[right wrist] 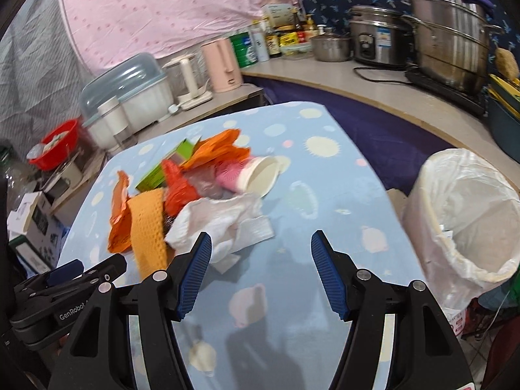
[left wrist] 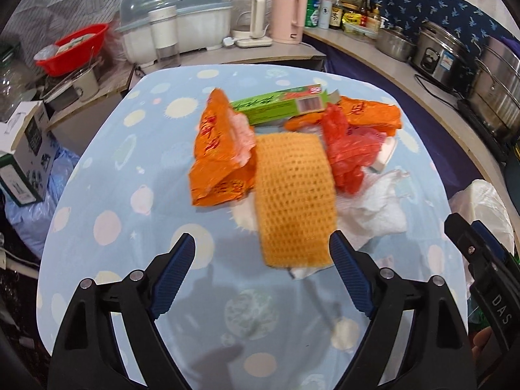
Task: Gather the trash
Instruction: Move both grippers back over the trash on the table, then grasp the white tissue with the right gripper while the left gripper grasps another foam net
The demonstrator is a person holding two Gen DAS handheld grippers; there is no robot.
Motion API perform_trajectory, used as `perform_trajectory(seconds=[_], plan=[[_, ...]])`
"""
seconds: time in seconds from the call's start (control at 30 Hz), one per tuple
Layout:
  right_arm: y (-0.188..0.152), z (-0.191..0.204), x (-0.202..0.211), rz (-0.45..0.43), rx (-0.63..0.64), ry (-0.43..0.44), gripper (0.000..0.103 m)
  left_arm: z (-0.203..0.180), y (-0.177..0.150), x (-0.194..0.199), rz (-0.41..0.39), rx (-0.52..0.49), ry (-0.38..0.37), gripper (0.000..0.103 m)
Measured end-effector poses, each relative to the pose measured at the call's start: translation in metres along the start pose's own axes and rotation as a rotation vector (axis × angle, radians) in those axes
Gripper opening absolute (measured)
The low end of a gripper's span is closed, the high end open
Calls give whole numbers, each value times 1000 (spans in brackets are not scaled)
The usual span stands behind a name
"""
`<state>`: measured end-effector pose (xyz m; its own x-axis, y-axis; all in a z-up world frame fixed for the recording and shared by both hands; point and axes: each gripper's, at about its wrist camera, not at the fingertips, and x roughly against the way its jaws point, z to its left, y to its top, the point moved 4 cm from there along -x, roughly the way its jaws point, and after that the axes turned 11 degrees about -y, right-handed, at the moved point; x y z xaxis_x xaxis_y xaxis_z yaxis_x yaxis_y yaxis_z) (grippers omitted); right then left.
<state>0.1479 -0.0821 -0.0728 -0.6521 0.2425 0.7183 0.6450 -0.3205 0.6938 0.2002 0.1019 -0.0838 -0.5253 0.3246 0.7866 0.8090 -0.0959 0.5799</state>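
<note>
A pile of trash lies on the blue spotted table (left wrist: 136, 175): a yellow foam net (left wrist: 294, 195), orange wrappers (left wrist: 221, 149), a green box (left wrist: 279, 104), a red plastic bag (left wrist: 344, 149) and white tissue (left wrist: 377, 204). My left gripper (left wrist: 261, 253) is open and empty, just short of the yellow net. My right gripper (right wrist: 260, 250) is open and empty, with its left finger at the white tissue (right wrist: 221, 221). A paper cup (right wrist: 260, 175) lies on its side behind the tissue. A white-lined trash bin (right wrist: 468, 224) stands right of the table.
A counter behind holds kettles (left wrist: 289, 13), a covered dish rack (left wrist: 175, 19), bottles and steel pots (right wrist: 448, 32). A red basin (left wrist: 74, 48) and boxes (left wrist: 26, 149) sit left of the table. The right gripper shows at the right edge of the left wrist view (left wrist: 481, 260).
</note>
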Motion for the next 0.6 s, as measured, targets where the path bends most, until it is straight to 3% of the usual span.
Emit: perform_trajectory(seconds=[0.2,0.4,0.5,0.57,0.6], plan=[[-7,29,-18,29,66,12,62,16,-9,-2,15,27,-3,81],[-9,42,-33,51,106,8,54,24,-14,-7,33,35,-14,81],[-12,46,-43,72,119,4,42,25,-15,-10,41,39,-18,82],[-15,47,-49,89,126,7,20,26,-16,-12,45,40,-21,82],[-16,47,-50,96,130,9,15,26,-16,-13,48,40,-22,82]])
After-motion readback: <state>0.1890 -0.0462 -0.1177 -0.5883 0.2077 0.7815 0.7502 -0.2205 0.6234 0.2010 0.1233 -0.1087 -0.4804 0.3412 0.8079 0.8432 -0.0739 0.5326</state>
